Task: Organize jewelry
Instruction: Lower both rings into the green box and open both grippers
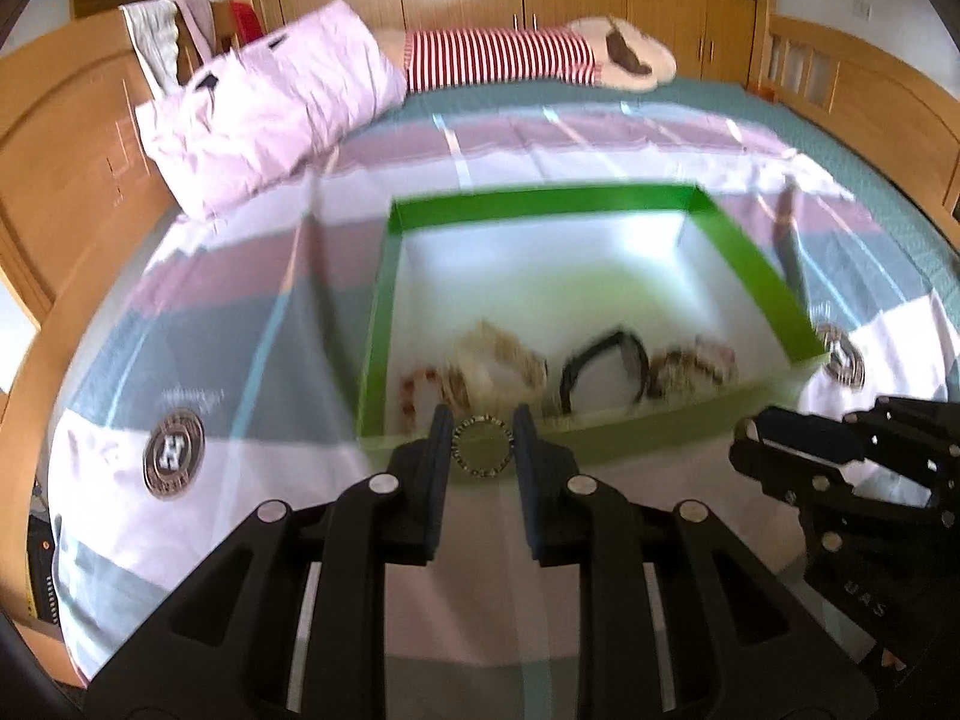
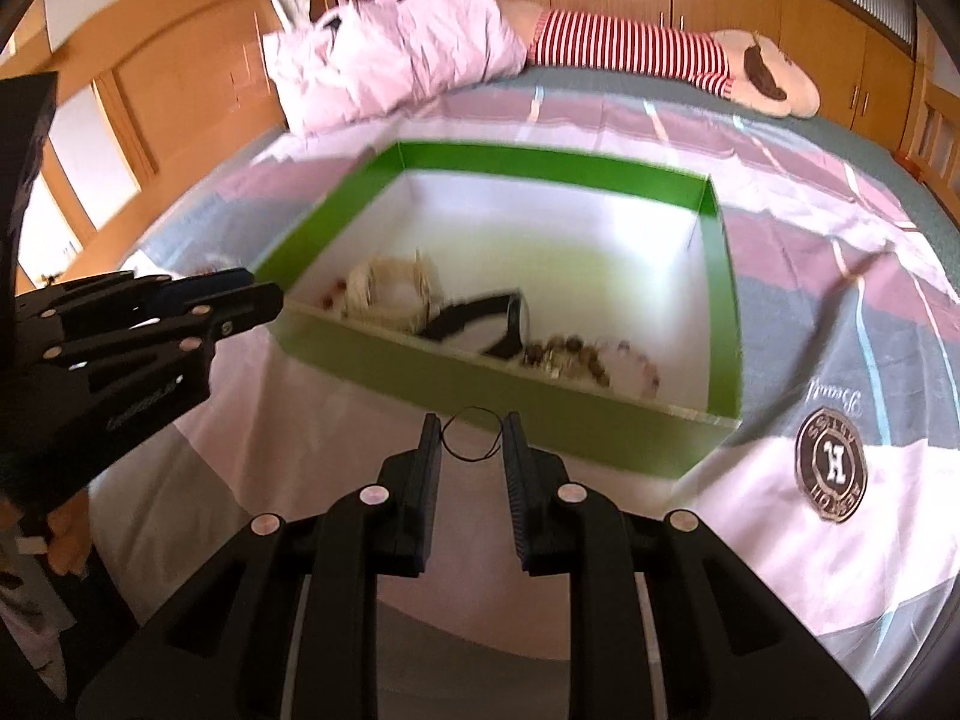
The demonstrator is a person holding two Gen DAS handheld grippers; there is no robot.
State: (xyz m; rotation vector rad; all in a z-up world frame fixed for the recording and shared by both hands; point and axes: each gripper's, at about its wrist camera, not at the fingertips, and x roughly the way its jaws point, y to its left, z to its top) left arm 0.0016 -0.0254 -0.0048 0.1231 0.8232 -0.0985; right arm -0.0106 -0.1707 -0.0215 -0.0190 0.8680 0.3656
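Note:
My left gripper (image 1: 483, 441) is shut on a studded gold ring bracelet (image 1: 483, 467), held just in front of the green box's near wall (image 1: 600, 435). My right gripper (image 2: 472, 441) is shut on a thin black wire hoop (image 2: 456, 449), also before the green box's (image 2: 540, 420) near wall. Inside the white-bottomed box lie a beige beaded bracelet (image 1: 501, 360), a black band (image 1: 606, 360), a brown beaded bracelet (image 1: 690, 366) and a small red-beaded piece (image 1: 414, 387). Each gripper shows in the other's view: the right one (image 1: 780, 450), the left one (image 2: 240, 300).
The box sits on a bed with a pink, grey and white checked sheet (image 1: 210, 330). A pink folded quilt (image 1: 270, 108) and a striped plush toy (image 1: 540, 54) lie at the far end. Wooden bed frame and cupboards surround the bed. A hand (image 2: 60, 534) holds the left gripper.

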